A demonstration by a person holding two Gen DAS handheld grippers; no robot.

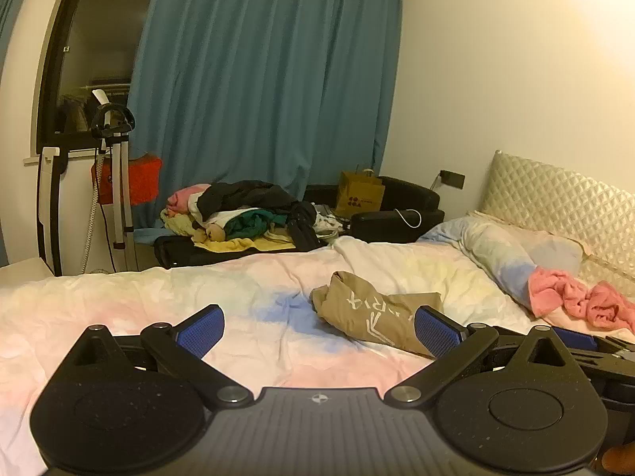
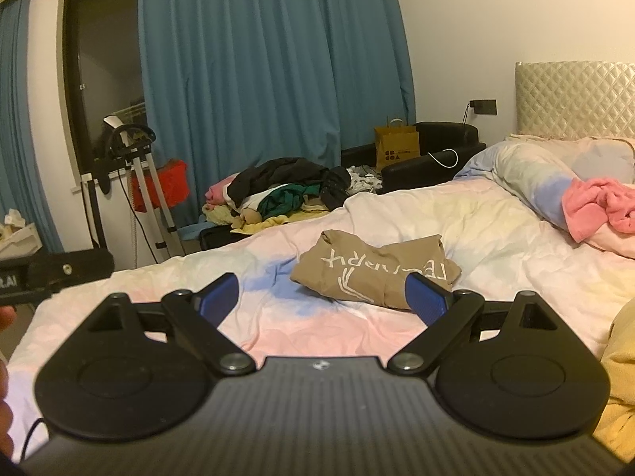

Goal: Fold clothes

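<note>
A tan garment (image 1: 373,313) with white lettering lies bunched and roughly folded on the pastel bed cover (image 1: 246,285). It also shows in the right wrist view (image 2: 377,273). My left gripper (image 1: 317,329) is open and empty, held above the bed just short of the garment. My right gripper (image 2: 323,297) is open and empty, also just short of the garment. The right gripper's finger (image 1: 575,337) shows at the right edge of the left wrist view.
A pile of mixed clothes (image 1: 246,214) lies on a black couch beyond the bed. A pink cloth (image 1: 575,297) lies by the pillows (image 2: 535,174) near the quilted headboard (image 2: 575,99). A yellow cloth (image 2: 623,377) is at the right edge. A garment steamer stand (image 1: 115,182) stands left.
</note>
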